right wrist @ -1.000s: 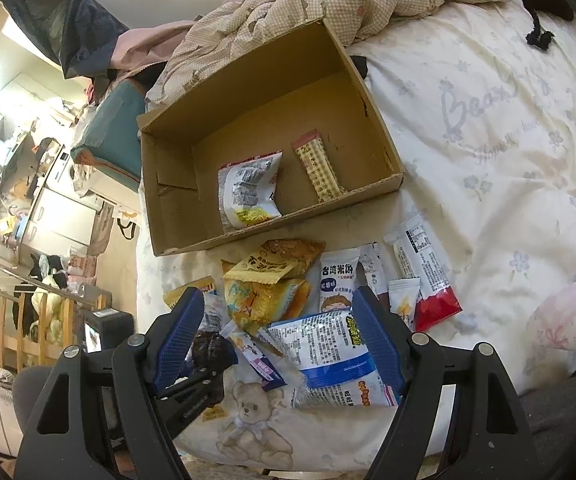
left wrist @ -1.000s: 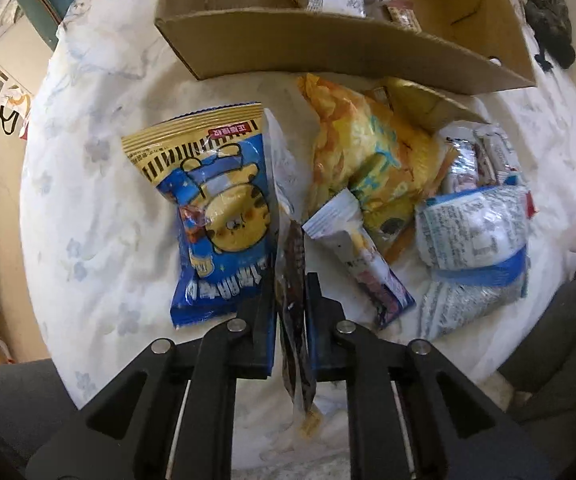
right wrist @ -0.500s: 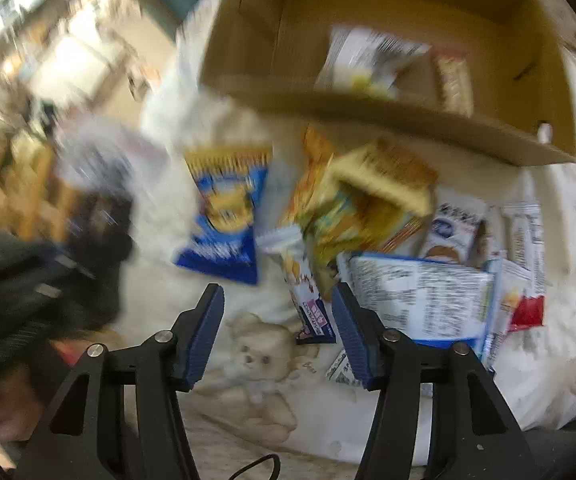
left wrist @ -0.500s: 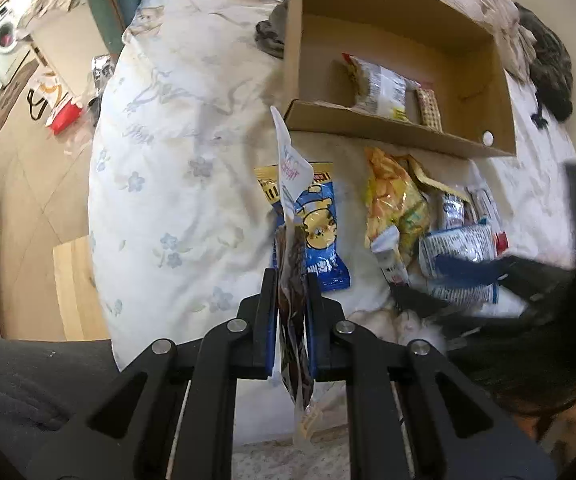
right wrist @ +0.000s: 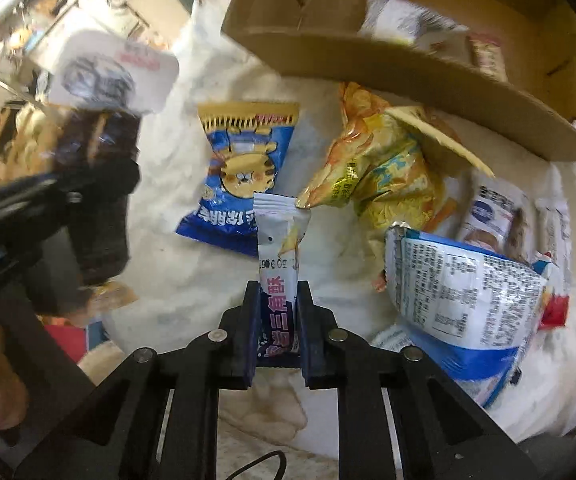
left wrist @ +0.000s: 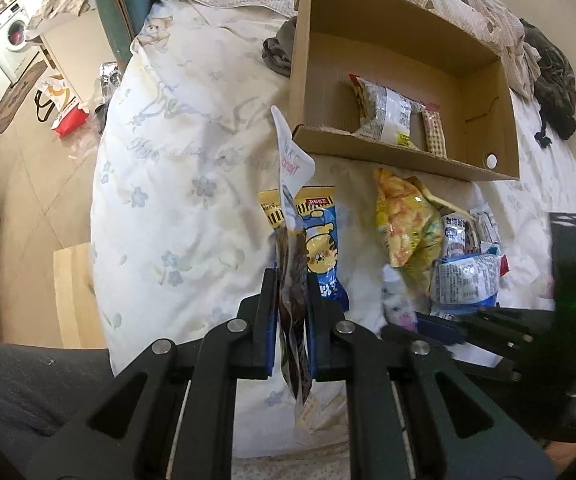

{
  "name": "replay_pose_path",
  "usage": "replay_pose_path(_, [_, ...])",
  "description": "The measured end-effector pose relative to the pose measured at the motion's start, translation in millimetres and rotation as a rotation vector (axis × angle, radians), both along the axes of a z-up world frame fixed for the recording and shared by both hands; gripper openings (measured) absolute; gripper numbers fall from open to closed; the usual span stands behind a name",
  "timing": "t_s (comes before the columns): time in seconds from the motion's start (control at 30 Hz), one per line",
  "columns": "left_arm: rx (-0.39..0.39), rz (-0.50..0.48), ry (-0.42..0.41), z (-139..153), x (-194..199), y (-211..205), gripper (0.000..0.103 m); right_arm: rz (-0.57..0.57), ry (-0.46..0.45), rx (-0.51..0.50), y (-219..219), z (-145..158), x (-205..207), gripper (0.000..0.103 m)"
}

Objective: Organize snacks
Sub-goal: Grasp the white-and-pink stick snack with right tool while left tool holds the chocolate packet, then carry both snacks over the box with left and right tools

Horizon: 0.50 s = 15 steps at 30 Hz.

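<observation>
White floral quilt (left wrist: pixel 175 184), soft and rumpled, spread beneath both tools. Ahead of them, a stiff corrugated cardboard box (left wrist: pixel 484 80), open-topped, with a crinkly white-and-yellow packet (left wrist: pixel 384 114) and a slim checked bar (left wrist: pixel 434 134) inside. Nearer, short of the box wall, loose glossy pouches: a blue tiger-print bag (right wrist: pixel 243 168) flat on the quilt, a puffy yellow bag (right wrist: pixel 384 168) to its right, a white-and-blue printed packet (right wrist: pixel 460 292) further right.

Left gripper (left wrist: pixel 292 312) clamped tight on a thin dark sachet with a white top (left wrist: pixel 292 216), edge-on and lifted clear of the quilt; a second ago held low over the pile, since raised and drawn back.

Right gripper (right wrist: pixel 277 320) closing, blue pads pressing a narrow white sachet with pink lettering (right wrist: pixel 279 248); a second ago spread wide, hovering above the pile with nothing between.
</observation>
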<state>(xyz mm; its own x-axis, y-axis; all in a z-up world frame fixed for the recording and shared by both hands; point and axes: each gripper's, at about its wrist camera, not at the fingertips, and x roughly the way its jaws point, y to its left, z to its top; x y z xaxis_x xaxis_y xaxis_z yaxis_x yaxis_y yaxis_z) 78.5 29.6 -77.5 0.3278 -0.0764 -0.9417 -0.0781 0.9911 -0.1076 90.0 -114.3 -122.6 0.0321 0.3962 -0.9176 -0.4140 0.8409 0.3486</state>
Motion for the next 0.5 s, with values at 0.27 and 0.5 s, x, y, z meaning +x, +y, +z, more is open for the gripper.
replay_pose_path(0.27, [0.043, 0.006, -0.02, 0.9, 0.8, 1.8, 0.009, -0.049, 0.028, 0.126, -24.5, 22.8, 1.7, 0.017])
replay_pose_path(0.5, [0.039, 0.042, -0.027, 3.0, -2.7, 9.5, 0.009, -0.073, 0.019, 0.314, -44.0, 56.8, -11.7, 0.017])
